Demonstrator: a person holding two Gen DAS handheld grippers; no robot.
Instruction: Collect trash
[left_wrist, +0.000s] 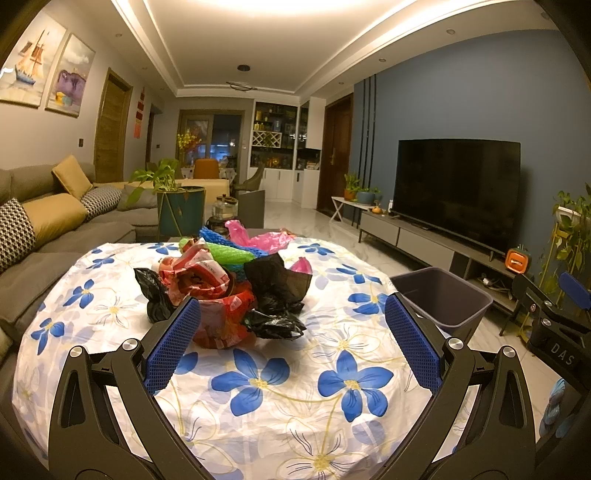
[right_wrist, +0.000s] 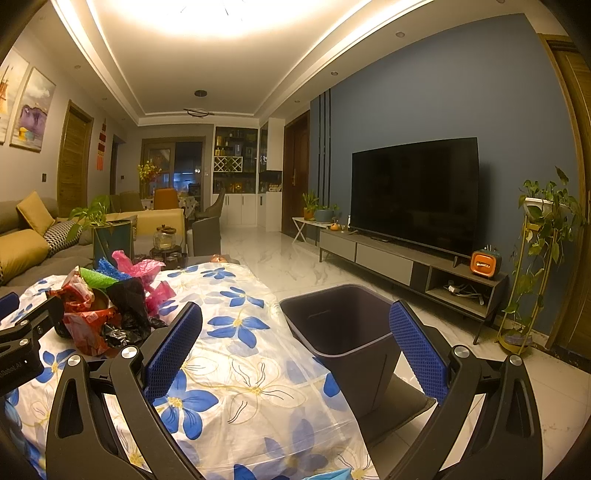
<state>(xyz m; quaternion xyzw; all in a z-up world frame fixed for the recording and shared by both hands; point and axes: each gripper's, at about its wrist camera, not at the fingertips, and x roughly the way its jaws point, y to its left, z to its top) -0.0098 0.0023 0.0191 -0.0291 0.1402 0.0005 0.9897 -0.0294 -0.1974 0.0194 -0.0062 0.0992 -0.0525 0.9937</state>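
We have collected nothing yet: the trash pile (left_wrist: 225, 284) sits mid-table on the flowered cloth (left_wrist: 295, 387), left of the empty bin (right_wrist: 343, 325). It sprawls lumpy, long axis running away from us. Our left gripper (left_wrist: 293, 332) gapes wide before it; our right gripper (right_wrist: 295, 343) gapes wide toward the bin

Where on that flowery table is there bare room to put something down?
The near cloth between the trash pile and the left gripper is bare, as is the strip between pile and bin. The far middle is crowded with bags.
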